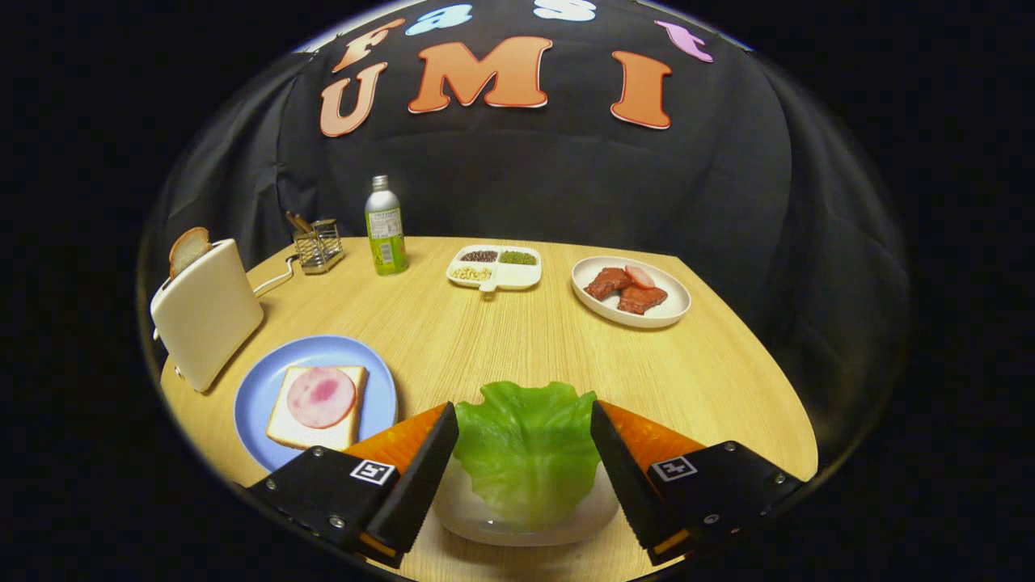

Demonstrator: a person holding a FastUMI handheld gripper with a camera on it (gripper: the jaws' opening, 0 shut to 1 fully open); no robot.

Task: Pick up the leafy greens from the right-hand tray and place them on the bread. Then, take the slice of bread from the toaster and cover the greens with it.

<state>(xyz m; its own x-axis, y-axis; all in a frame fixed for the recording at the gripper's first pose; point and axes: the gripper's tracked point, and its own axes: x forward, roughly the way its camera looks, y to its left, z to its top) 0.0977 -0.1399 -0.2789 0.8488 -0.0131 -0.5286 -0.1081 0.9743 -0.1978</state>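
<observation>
Gripper view, leafy greens between the fingers. The gripper (524, 453) is seen with its two fingers spread wide, one on each side of the leafy greens (525, 453); the inner faces lie at or just beside the leaf's edges, and whether they press on it cannot be told, so the leaf is not judged to be firmly clamped. The greens rest in a shallow white tray (517, 529), directly below and between the fingers, on the tabletop (501, 339). The leaf is judged to be light, thin and soft, with a ruffled upper edge and a glossy, perhaps slippery surface; it is expected to fold or crumple under a squeeze and not to resist it. A hold across the middle of the leaf, where the ribs gather and the material looks thickest, is judged the most secure; the frilled rim is likely to slide out. Beyond the left finger, a blue plate (259, 388) carries a bread slice (279, 428) topped with a round of ham (321, 396). Farther off, a white toaster (206, 315) holds a second slice of bread (187, 249) upright in its slot. A bottle (386, 230), a divided dish (495, 267) and a plate of meat (631, 291) are seen near the far edge.
</observation>
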